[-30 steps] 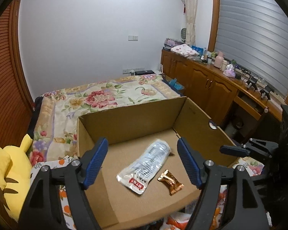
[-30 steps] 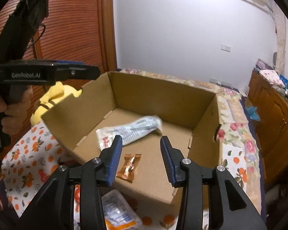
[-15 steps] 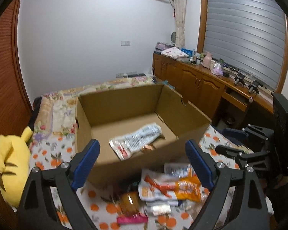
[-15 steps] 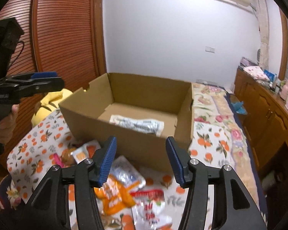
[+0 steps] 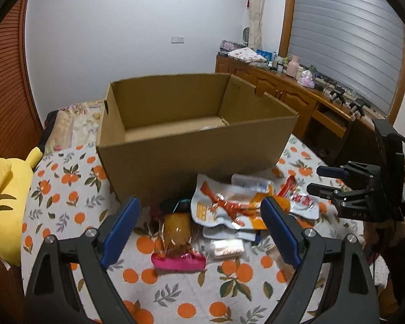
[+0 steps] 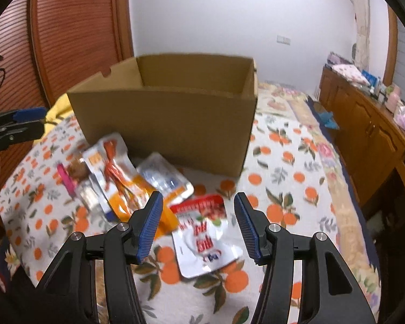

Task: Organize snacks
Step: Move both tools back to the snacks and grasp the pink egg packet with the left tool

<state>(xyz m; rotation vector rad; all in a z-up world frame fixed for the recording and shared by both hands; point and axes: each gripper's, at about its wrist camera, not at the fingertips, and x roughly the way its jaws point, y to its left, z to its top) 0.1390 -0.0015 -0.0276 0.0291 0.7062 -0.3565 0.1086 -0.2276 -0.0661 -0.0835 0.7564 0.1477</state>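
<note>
Now both hand-held grippers, left point(image 5: 199, 232) and right point(image 6: 197, 226), agape above snack pile point(image 5: 229, 210).

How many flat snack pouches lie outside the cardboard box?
3: white-and-orange pouch mid-pile, white-and-blue pouch right of it, red-and-white pouch below the open right gripper. More may hide underneath.

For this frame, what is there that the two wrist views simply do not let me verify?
- Contents of the cardboard box: its near wall hides most of the floor in both views; only a pale sliver shows in the left wrist view.
- Print on the red and white pouch: motion blur in the right wrist view.
- Packets under the orange and white pouch: overlapped in the pile.
- Yellow plush toy: cut by the left view's edge.
</note>
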